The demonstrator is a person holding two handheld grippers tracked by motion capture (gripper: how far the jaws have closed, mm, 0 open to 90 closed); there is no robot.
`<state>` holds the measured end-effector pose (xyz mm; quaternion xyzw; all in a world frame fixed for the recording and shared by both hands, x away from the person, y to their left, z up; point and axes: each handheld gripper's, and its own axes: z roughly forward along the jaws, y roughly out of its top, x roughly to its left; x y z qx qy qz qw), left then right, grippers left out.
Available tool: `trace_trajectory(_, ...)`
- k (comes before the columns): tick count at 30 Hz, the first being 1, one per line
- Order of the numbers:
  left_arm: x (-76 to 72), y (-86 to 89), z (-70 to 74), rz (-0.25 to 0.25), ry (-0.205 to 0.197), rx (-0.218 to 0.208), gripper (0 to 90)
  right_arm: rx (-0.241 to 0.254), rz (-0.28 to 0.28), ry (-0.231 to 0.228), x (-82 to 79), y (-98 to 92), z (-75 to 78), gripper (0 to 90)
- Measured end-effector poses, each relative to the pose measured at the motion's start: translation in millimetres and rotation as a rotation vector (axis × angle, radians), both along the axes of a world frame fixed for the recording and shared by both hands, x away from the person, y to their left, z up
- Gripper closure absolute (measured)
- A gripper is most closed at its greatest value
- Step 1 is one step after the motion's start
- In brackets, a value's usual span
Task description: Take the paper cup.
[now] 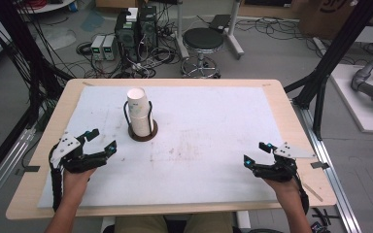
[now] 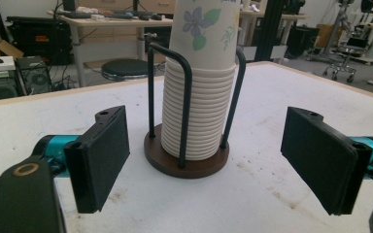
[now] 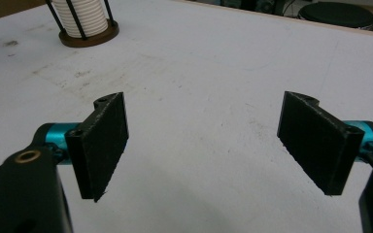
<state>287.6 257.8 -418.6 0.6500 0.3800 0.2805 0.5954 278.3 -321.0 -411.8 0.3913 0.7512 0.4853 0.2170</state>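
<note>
A: Grippers first. The left gripper has its jaws wide apart, and nothing is between the pads. The right gripper is the same: jaws spread wide, holding nothing, touching nothing.

B: And where is the stack of paper cups?

A: It stands upright in a holder with a round brown base and thin black wire posts around the cups. The holder sits on the white mat that covers the table. The left gripper is near the holder, on the person's side of it and a little to the left, but not touching it. The right gripper is well apart from the holder, far over on the other side of the mat.

B: What do the gripper views add?

A: In the left gripper view the stack is straight ahead, in the gap between the two open jaws but farther off than the pads. There one can see the many rolled rims and a blue flower print on the top cup; the high view gives only a plain white cup. In the right gripper view the holder is far off in the upper left corner, and between the jaws lies only bare mat with some faint stains. The high view alone shows both hands and, beyond the table, a black stool.
</note>
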Motion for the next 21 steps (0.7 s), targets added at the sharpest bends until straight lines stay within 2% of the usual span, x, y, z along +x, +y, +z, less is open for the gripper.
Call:
trace_trajectory(9,3.5,0.3,-0.3,-0.005,0.014,-0.022,16.6,0.015,-0.004,0.008,-0.5,-4.6,-0.9,19.0)
trace_trajectory(14,4.3,-1.8,1.5,-0.025,0.020,-0.029,16.4,0.014,0.007,0.016,0.4,-4.0,-1.5,18.9)
trace_trajectory(18,2.5,-4.0,4.8,-0.045,0.019,-0.042,16.2,0.033,0.008,0.018,-1.7,-1.9,1.0,18.9)
trace_trajectory(21,4.9,-5.8,8.3,-0.046,0.030,-0.041,16.2,0.020,0.010,0.011,-3.0,0.1,3.0,18.9)
